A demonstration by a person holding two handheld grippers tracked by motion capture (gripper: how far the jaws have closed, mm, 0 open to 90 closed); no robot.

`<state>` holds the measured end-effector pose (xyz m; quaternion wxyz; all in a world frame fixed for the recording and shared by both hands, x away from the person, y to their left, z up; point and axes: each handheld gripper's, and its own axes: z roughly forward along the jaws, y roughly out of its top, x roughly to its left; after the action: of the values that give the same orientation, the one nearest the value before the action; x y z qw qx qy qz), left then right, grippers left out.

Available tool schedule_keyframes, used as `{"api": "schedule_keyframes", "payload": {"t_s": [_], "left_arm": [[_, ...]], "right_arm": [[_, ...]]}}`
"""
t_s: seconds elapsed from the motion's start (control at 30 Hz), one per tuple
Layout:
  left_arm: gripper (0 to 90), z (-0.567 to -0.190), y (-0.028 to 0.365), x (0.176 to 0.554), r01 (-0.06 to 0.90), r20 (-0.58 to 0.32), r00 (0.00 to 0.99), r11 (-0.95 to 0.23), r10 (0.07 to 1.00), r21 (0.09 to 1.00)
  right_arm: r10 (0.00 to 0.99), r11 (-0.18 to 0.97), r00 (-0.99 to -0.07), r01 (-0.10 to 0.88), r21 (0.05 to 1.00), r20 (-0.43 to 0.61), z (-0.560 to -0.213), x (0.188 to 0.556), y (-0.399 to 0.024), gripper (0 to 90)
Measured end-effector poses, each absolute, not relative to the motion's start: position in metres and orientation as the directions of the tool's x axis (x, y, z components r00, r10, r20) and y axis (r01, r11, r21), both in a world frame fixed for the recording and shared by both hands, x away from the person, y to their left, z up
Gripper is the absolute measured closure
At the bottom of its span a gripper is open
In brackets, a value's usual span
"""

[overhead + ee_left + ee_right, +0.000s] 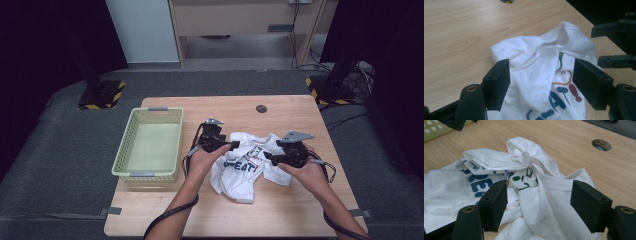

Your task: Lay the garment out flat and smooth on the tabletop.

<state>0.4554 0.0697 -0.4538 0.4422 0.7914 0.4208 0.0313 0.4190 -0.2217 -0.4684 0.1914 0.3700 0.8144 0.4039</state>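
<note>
Pale green basket (149, 145) sits left of the crumpled white printed T-shirt (245, 167) on the wooden table (280, 210). Left gripper (234, 145) and right gripper (267, 157) hover over it, jaws spread, pinching nothing.

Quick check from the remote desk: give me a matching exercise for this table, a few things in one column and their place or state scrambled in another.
Things:
1. white T-shirt
2. basket
3. left hand-held gripper
4. round hole

Place or state:
A. pale green, at the table's left
B. crumpled in the middle of the table
C. in the tabletop near the far edge
D. jaws apart over the cloth

Pairs: 1-B, 2-A, 3-D, 4-C
</note>
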Motion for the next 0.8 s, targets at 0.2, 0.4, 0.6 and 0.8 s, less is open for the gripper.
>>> {"api": "schedule_keyframes", "payload": {"t_s": [0.2,0.4,0.6,0.8], "left_arm": [[30.9,-0.472,0.072,0.442,0.639,-0.313,0.650,-0.274,0.693,0.719],[30.7,-0.492,0.072,0.432,0.632,-0.294,0.646,-0.277,0.705,0.724],[40.6,-0.501,0.066,0.436,0.617,-0.254,0.642,-0.290,0.723,0.732],[59.4,-0.505,0.058,0.442,0.622,-0.239,0.637,-0.305,0.733,0.721]], "right_arm": [[0.763,0.389,-0.647,0.441,0.809,-0.014,-0.467,0.403,-0.226,33.2],[0.733,0.447,-0.680,0.458,0.768,-0.022,-0.490,0.376,-0.219,40.9],[0.742,0.470,-0.669,0.471,0.746,-0.046,-0.509,0.359,-0.216,41.6],[0.749,0.471,-0.661,0.490,0.734,-0.040,-0.521,0.358,-0.216,45.9]]}}
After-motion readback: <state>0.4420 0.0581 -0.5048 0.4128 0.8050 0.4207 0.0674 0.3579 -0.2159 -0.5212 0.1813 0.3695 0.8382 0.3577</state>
